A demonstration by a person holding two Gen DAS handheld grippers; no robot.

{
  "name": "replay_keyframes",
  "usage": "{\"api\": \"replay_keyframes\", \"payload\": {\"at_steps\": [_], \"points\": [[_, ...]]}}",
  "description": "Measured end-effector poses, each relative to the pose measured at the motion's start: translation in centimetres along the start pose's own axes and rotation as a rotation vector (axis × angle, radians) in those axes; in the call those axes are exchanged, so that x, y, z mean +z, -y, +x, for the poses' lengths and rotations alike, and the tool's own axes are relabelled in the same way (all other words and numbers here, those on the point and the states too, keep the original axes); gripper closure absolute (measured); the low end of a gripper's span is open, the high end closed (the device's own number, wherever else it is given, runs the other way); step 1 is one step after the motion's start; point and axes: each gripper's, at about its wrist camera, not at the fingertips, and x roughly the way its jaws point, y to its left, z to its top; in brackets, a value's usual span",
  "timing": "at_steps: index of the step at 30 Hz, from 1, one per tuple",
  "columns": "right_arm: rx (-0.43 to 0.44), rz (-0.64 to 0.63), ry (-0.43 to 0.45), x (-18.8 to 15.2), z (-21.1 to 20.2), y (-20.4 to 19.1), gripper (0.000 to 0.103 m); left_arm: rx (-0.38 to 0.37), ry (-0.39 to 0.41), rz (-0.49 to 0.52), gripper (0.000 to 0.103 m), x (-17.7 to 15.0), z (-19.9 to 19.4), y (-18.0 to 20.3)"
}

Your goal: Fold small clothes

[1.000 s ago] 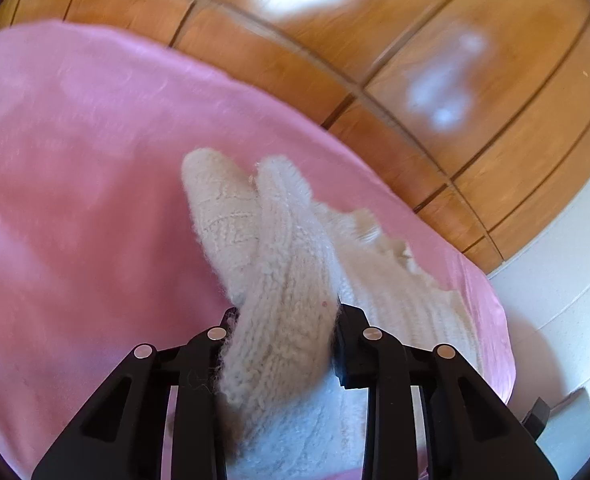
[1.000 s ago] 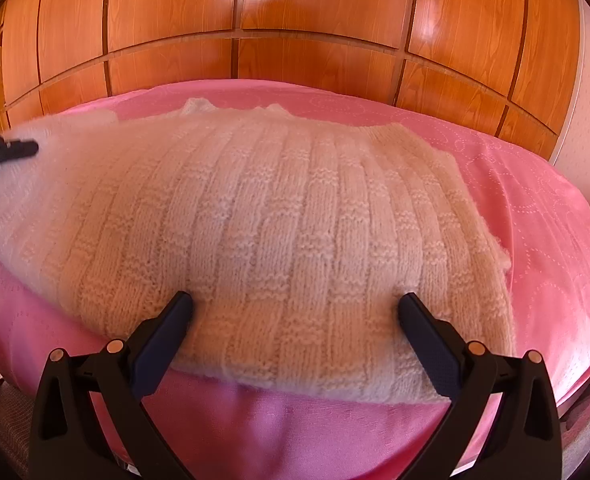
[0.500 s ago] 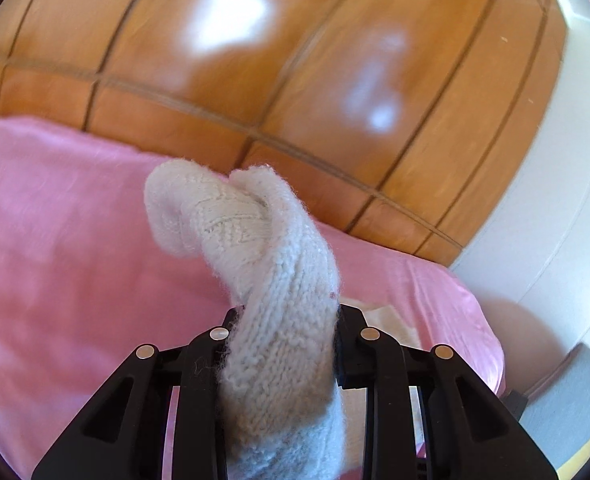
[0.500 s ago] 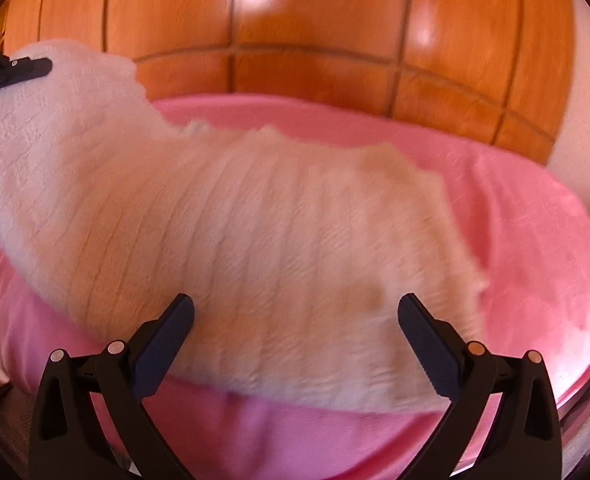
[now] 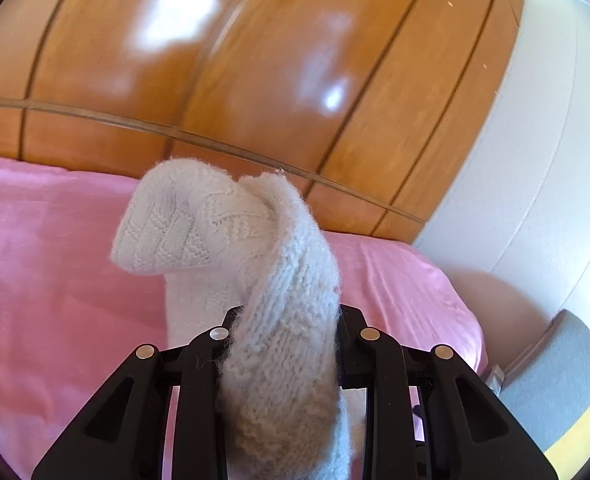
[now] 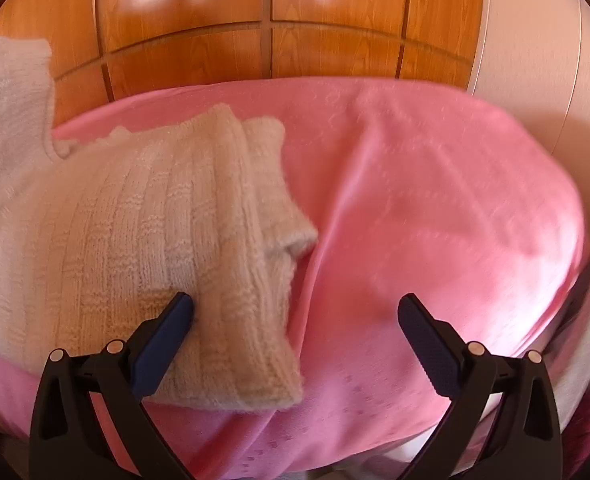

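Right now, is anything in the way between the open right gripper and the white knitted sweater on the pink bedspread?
Nothing visible. The right gripper hangs open over the white knitted sweater's near edge, one finger above the knit, one above bare pink bedspread. The left gripper holds another part raised.

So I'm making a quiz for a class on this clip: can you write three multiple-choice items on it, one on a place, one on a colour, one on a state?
1. Where does most of the sweater lie?
A on the bed cover
B on a chair
C on the floor

2. The bed cover's colour?
A blue
B pink
C green

3. The right tool is:
A shut on the sweater
B shut on nothing
C open

Answers:
1 A, the knit rests on the cover.
2 B, it is plainly pink.
3 C, its fingers stand wide apart, while the left tool clamps the sweater.
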Motion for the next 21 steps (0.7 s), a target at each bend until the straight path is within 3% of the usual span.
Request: {"api": "replay_keyframes", "payload": {"at_steps": [13,21], "points": [[0.037,0.054,0.006,-1.1,0.0,0.5,0.002,-0.066,-0.129,0.132,0.077,-1.9,6.7,5.9],[0.054,0.066,0.011,-1.4,-0.1,0.9,0.002,-0.047,-0.202,0.235,0.077,-5.2,10.9,8.6]]}}
